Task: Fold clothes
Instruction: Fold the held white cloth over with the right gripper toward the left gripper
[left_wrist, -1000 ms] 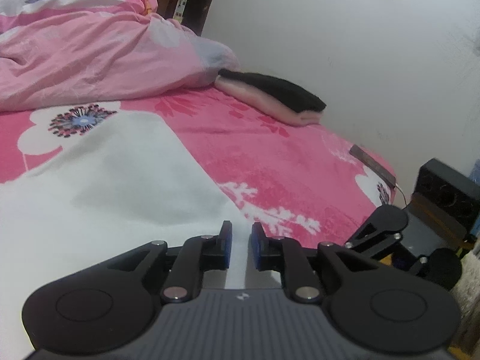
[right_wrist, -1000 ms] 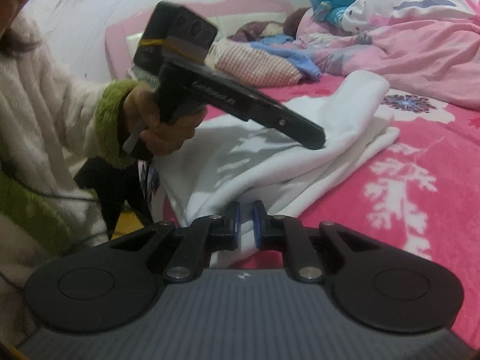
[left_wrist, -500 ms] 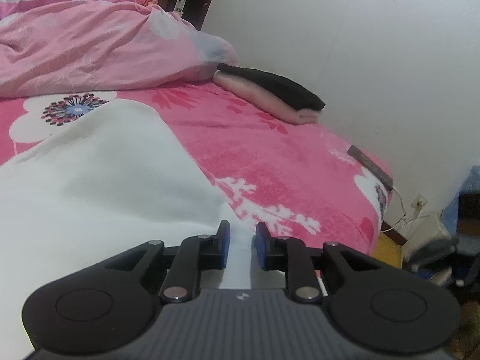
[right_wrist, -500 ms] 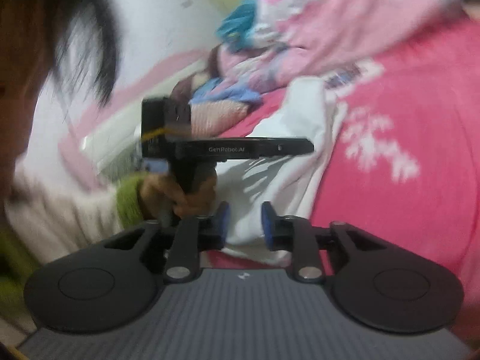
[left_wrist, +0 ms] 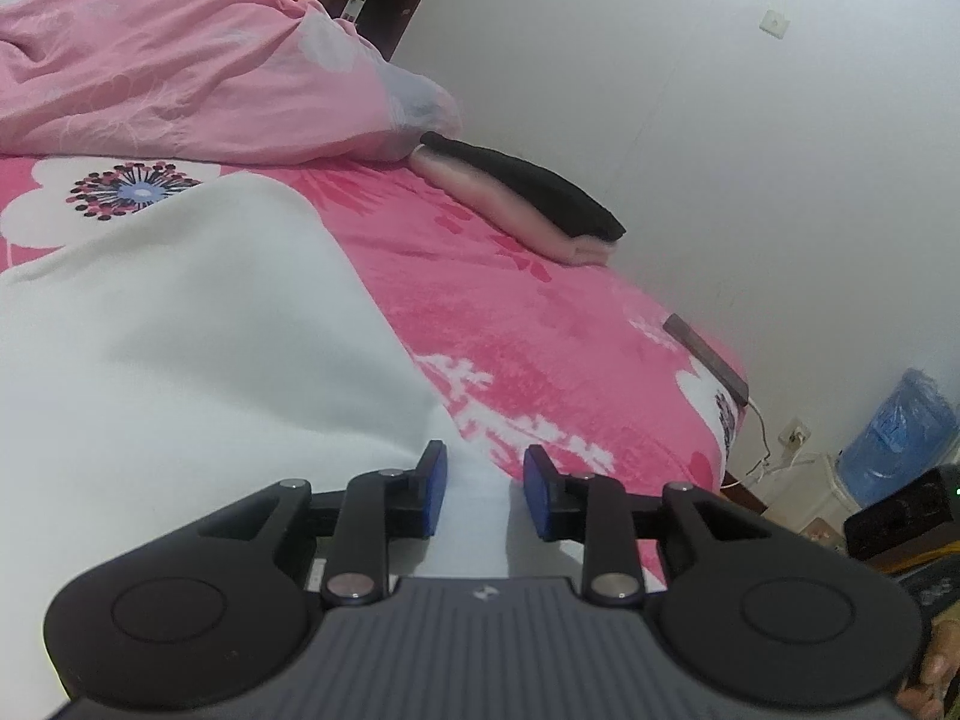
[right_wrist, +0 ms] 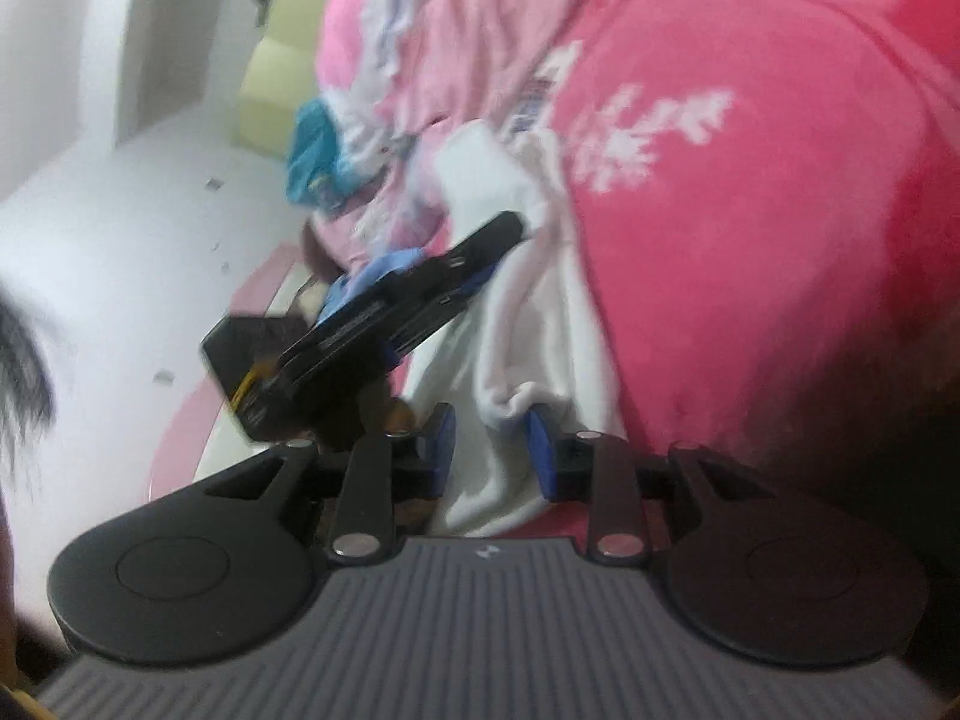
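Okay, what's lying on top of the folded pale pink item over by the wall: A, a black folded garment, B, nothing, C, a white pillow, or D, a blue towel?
A: a black folded garment rests on the pale pink folded item on the pink bedspread beside the wall.

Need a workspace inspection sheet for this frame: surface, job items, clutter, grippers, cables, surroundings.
Surface: pink floral bedspread on a bed.
Job's things: white garment spread on the bedspread; folded black and pink pile by the wall.
Clutter: bunched pink duvet; dark flat item at the bed's edge.
Grippers: left gripper jaws have just been opening, cloth under the gap, pads not pressing; right gripper likewise, view blurred.
Cables: white cord to a wall socket.
Surroundings: white wall; blue water jug on the floor.
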Demonstrator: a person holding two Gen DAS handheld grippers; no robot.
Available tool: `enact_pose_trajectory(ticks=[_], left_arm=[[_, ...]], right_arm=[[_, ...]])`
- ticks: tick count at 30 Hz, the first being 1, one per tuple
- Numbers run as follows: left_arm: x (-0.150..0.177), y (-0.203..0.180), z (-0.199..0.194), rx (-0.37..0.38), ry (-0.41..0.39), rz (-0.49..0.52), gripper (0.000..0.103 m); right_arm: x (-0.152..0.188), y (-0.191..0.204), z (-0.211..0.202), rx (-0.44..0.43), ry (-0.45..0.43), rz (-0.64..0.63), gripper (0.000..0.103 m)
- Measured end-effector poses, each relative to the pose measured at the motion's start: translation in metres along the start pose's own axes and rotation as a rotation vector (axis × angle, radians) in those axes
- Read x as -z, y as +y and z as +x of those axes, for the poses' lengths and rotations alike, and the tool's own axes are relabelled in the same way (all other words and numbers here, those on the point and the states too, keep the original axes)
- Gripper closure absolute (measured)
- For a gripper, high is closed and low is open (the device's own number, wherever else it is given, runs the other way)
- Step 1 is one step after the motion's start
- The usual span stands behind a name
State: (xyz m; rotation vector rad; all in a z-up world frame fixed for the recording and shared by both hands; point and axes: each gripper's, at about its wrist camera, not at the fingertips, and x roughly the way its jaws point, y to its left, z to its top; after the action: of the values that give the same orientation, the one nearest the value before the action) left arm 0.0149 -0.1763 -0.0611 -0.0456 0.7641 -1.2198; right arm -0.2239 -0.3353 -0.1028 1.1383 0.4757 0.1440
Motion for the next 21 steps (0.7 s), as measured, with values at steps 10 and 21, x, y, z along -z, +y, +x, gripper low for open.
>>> enact_pose_trajectory(ticks=[10,21], left_arm=[[-0.001,0.004,0.0,0.016,0.0,-0.009,0.074],[0.004,0.012,-0.045,0.026,-0.068,-0.092,0.073]], right_arm=[[0.002,-0.007,0.004,0.028,-0.047,0.072,0.076],[0.01,-0.007,0.005,0.005,-0.118,0.031,0.096]])
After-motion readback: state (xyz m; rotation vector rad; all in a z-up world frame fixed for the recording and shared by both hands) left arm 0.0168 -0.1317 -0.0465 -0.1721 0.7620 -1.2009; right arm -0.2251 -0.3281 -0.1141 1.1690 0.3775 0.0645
